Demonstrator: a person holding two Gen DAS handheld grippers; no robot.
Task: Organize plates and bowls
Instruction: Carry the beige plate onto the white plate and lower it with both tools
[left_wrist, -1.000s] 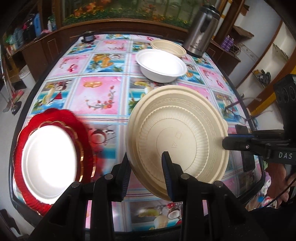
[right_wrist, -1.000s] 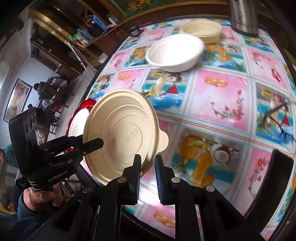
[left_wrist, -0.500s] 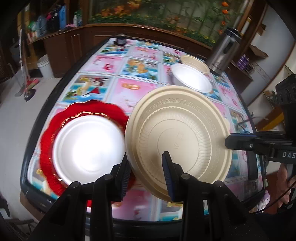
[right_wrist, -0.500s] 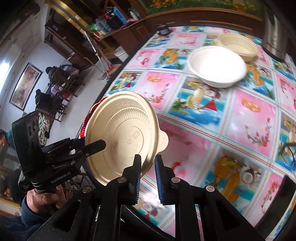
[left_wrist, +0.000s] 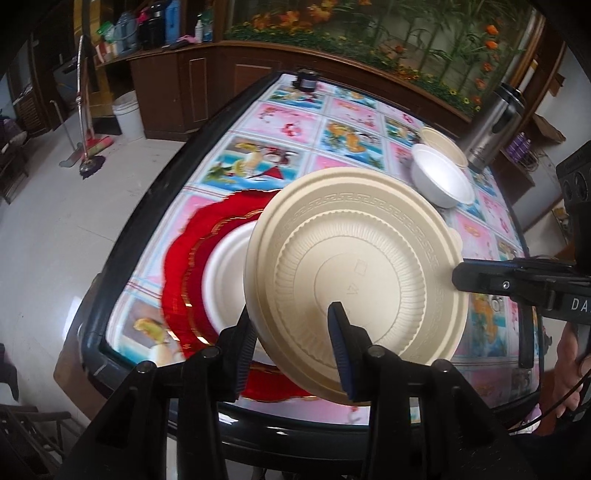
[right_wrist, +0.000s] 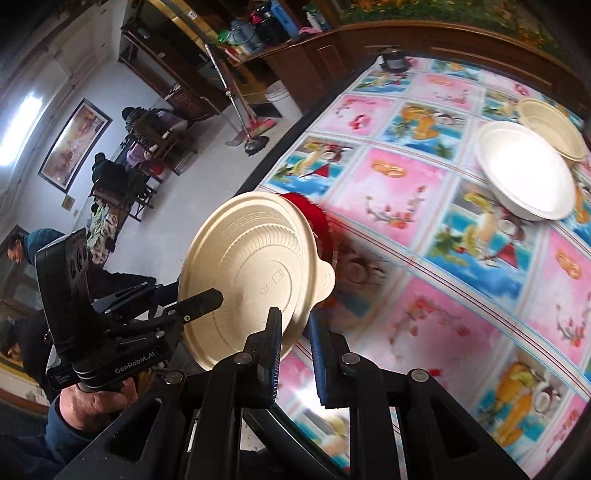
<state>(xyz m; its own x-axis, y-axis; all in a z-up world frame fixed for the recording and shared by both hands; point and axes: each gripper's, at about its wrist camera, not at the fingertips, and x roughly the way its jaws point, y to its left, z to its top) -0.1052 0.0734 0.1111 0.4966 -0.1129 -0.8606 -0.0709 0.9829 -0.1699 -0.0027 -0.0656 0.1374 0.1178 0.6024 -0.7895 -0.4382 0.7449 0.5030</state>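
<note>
Counter (left_wrist: 258, 122): picture-tile cloth. Red plate (left_wrist: 184, 266) with white plate (left_wrist: 221, 280) at near-left edge. White bowl (right_wrist: 524, 173), beige bowl (right_wrist: 550, 125) touching at far-right edge. Beige plate (left_wrist: 351, 280) in the air above the red one, underside up, marked "4". Left tool (left_wrist: 291, 350) and right tool (right_wrist: 293, 354), each narrowed onto its rim. Left tool reads "GenRobot.AI".
</note>
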